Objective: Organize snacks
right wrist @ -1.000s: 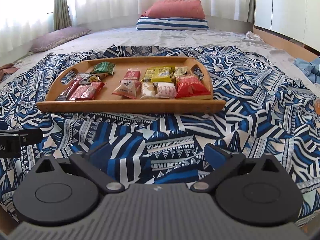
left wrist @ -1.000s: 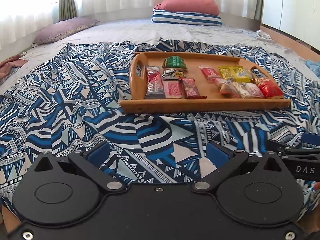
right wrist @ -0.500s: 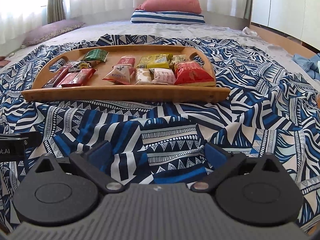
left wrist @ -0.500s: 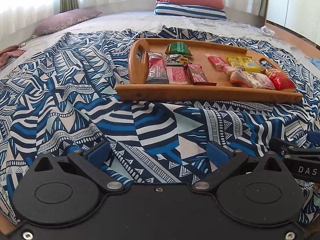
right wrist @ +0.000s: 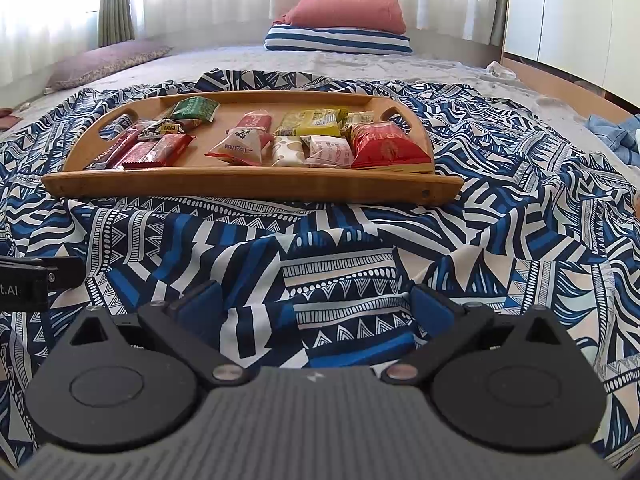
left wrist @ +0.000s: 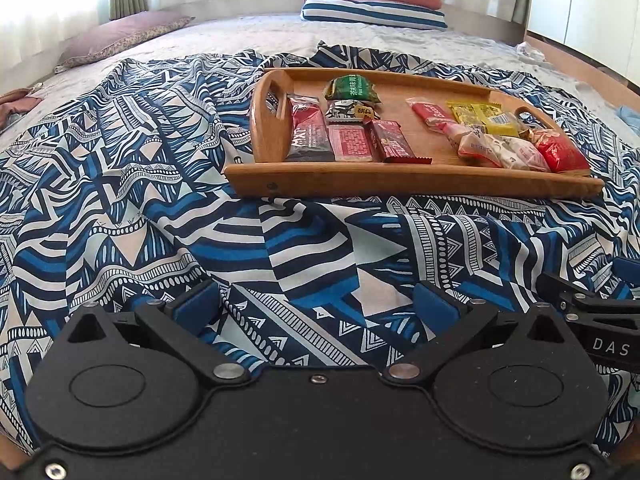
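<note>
A wooden tray [left wrist: 400, 178] [right wrist: 248, 188] with cut-out handles rests on the patterned bedspread, holding several wrapped snacks. On its left lie red bars [left wrist: 310, 132] [right wrist: 156, 152] and a green packet [left wrist: 352, 88] [right wrist: 196, 108]. On its right lie yellow packets [left wrist: 480, 116] [right wrist: 316, 120], pale pouches [right wrist: 324, 152] and a red bag [left wrist: 560, 152] [right wrist: 384, 146]. My left gripper [left wrist: 316, 304] hovers open over the cloth, short of the tray's near left corner. My right gripper [right wrist: 316, 304] is open too, in front of the tray's near edge. Both are empty.
The blue and white patterned cloth [left wrist: 120, 184] [right wrist: 520, 216] covers the bed, rumpled near the tray. Stacked pillows [left wrist: 376, 4] [right wrist: 340, 24] lie at the far end and a purple pillow [left wrist: 120, 36] at the far left. The other gripper's body [left wrist: 600, 320] [right wrist: 24, 284] shows at each frame's edge.
Both grippers have moved forward and lower, so the tray looks closer and larger. The snacks lie as before and both jaws stay equally wide.
</note>
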`<state>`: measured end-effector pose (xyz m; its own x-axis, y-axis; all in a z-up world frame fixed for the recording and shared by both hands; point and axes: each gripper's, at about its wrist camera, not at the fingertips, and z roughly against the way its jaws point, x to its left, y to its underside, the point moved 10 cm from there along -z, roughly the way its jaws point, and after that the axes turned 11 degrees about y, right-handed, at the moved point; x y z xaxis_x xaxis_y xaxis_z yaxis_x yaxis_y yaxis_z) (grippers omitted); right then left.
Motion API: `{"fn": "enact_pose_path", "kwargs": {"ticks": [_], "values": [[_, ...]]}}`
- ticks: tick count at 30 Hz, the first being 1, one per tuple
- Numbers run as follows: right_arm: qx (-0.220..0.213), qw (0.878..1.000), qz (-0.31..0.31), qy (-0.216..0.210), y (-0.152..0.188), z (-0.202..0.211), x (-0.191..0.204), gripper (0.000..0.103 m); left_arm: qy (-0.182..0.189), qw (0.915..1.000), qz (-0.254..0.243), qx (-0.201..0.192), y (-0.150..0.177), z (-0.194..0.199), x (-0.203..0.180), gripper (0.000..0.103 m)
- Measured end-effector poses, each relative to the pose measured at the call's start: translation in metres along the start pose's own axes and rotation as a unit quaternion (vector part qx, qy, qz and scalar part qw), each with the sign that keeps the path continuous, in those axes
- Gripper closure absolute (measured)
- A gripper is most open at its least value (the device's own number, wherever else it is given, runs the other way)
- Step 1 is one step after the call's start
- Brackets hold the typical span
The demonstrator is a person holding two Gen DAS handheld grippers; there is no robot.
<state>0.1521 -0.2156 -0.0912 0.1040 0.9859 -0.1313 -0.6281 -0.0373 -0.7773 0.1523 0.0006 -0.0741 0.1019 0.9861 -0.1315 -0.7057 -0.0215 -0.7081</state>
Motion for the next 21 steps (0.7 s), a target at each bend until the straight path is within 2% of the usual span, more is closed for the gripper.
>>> {"fn": "enact_pose_path", "kwargs": {"ticks": [7,21], "values": [[-0.001,1.0,0.002,-0.001,-0.0002,0.0005,0.0003,0.0,-0.006,0.9999,0.002,-0.011,0.0015,0.0015,0.0009,0.0],[0.001,1.0,0.002,-0.002,-0.0005,-0.0005,0.0004,0.0,-0.005,1.0,0.006,-0.003,0.0024,0.0002,0.0016,0.0]]}}
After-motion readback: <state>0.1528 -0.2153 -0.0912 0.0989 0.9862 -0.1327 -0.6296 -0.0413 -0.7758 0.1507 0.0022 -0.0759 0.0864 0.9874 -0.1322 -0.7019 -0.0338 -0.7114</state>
